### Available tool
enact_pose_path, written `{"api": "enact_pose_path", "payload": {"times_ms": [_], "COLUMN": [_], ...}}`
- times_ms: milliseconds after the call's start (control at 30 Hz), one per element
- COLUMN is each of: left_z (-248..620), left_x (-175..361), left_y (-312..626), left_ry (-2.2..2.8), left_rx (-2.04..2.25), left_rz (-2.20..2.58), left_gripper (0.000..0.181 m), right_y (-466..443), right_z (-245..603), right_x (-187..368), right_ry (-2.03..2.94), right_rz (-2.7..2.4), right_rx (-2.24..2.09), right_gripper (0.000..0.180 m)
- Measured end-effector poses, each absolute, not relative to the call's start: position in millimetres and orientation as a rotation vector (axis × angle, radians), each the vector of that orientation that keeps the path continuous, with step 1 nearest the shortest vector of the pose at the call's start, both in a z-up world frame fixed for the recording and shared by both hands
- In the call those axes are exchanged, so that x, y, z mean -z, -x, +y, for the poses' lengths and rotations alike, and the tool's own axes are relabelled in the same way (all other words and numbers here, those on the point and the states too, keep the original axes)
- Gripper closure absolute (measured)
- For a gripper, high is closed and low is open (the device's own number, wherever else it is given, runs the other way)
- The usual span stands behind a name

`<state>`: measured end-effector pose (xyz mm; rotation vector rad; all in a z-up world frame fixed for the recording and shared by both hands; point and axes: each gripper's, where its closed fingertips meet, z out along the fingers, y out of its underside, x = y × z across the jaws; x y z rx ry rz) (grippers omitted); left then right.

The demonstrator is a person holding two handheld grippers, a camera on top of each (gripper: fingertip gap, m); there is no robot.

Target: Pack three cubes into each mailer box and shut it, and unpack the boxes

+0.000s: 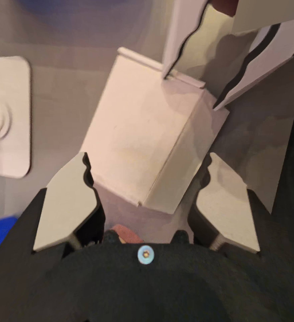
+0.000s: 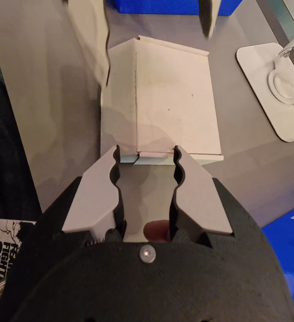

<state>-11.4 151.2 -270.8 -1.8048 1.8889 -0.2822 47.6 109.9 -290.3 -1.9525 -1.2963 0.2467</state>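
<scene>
A closed white mailer box (image 1: 139,132) lies on the grey table, also seen in the right wrist view (image 2: 174,97). No cubes show. My left gripper (image 1: 148,155) is open wide, with the box's near end between its fingers, and holds nothing. It appears blurred at the top of the right wrist view (image 2: 156,59), over the box's far end. My right gripper (image 2: 146,148) is open and empty, its fingertips at the near edge and corner of the box. In the left wrist view it (image 1: 189,92) comes in from the top right at the box's far corner.
A white stand base (image 2: 257,90) sits to the right of the box, on the left in the left wrist view (image 1: 6,115). Blue bins stand at the far edge (image 2: 168,7) and lower right (image 2: 290,240). A person's dark garment (image 2: 1,132) borders the table's left side.
</scene>
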Motion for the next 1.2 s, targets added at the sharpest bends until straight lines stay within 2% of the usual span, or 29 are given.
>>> {"api": "enact_pose_path", "payload": {"times_ms": [100, 233, 533, 867, 1067, 1200], "left_z": [166, 155, 133, 148, 163, 170], "left_x": [262, 279, 313, 316, 316, 319], "left_y": [55, 98, 73, 72, 75, 61], "left_ry": [1.961, 2.155, 2.179, 2.09, 2.039, 1.948], "left_rx": [0.251, 0.299, 0.563, 0.502, 0.442, 0.384], "left_rz": [1.689, 1.455, 1.341, 1.302, 1.316, 1.387], "left_gripper": [0.071, 0.093, 0.128, 0.129, 0.102, 0.111], "right_y": [-48, -48, -49, -50, -51, -52], "right_z": [110, 110, 110, 113, 114, 115], "right_x": [290, 290, 290, 290, 291, 291], "right_ry": [1.947, 1.95, 1.964, 1.972, 1.971, 1.951], "right_rz": [-1.3, -1.304, -1.316, -1.328, -1.339, -1.366], "right_rx": [-0.264, -0.271, -0.283, -0.25, -0.229, -0.197], "right_gripper": [0.119, 0.12, 0.121, 0.126, 0.127, 0.131]}}
